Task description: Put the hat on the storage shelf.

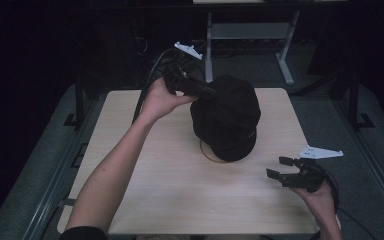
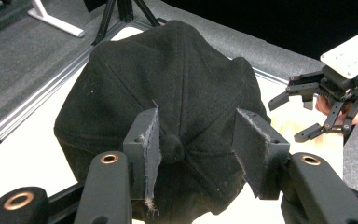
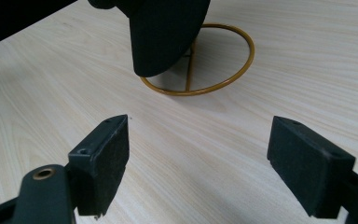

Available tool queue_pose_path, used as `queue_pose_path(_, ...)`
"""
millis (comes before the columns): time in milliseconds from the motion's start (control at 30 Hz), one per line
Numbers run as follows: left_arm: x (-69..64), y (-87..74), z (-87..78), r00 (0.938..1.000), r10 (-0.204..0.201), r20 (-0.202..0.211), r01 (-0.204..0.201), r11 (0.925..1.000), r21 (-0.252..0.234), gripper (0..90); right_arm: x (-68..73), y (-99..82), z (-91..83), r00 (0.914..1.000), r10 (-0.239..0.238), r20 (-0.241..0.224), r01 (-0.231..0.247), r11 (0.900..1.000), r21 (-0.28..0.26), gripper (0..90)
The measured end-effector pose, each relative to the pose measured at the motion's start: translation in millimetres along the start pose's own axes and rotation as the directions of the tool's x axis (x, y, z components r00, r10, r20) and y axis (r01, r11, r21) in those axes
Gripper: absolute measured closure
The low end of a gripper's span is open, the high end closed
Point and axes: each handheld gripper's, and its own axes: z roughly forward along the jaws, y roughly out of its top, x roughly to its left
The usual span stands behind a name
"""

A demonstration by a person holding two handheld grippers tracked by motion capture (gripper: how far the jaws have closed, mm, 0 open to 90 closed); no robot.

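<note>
A black cap [image 1: 226, 117] sits on a gold wire stand [image 3: 200, 70] in the middle of the wooden surface [image 1: 180, 190]. The left gripper [image 2: 196, 144] hovers at the cap's crown, jaws parted on either side of the top button, pads not pressing. The right gripper [image 1: 280, 167] rests near the surface's right edge, jaws wide and empty.

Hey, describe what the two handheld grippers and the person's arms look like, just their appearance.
Both grippers are black. The left gripper has brass-coloured pivot rings and flat jaw pads with frayed fabric facing. The right gripper carries a pale grey three-cornered plate on top, as does the left one. A black cable trails from each. The left forearm is bare, with a dark sleeve edge near the elbow.
</note>
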Motion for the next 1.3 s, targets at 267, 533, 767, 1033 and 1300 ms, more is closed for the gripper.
queue_pose_path(267, 0.9, -12.3, -2.0, 0.9999, -0.013, -0.003, 0.013, 0.9999, -0.008, 46.2, 1.5, 1.0, 1.0, 1.0000, 0.001, -0.006, -0.002, 0.9999, -0.012, 20.1)
queue_pose_path(533, 4.3, -26.8, -3.5, 0.9990, -0.043, -0.010, 0.043, 0.9988, -0.024, 42.7, 2.7, 1.1, 2.8, 1.0000, -0.002, -0.004, 0.002, 1.0000, -0.005, 19.7)
queue_pose_path(767, 5.6, -35.2, -8.5, 0.9986, -0.049, -0.018, 0.049, 0.9985, -0.026, 39.8, 3.1, 1.2, 3.3, 1.0000, -0.004, -0.003, 0.004, 1.0000, -0.003, 19.5)
queue_pose_path(1033, 3.5, -44.3, -18.1, 0.9982, -0.055, -0.026, 0.054, 0.9976, -0.045, 36.6, 5.5, 1.7, 5.4, 0.9999, -0.010, -0.005, 0.010, 0.9999, 0.009, 19.5)
queue_pose_path(1300, 4.1, -60.8, -22.7, 0.9956, -0.087, -0.034, 0.085, 0.9954, -0.042, 33.4, 8.4, 2.6, 6.9, 0.9998, -0.017, -0.010, 0.017, 0.9998, 0.006, 19.5)
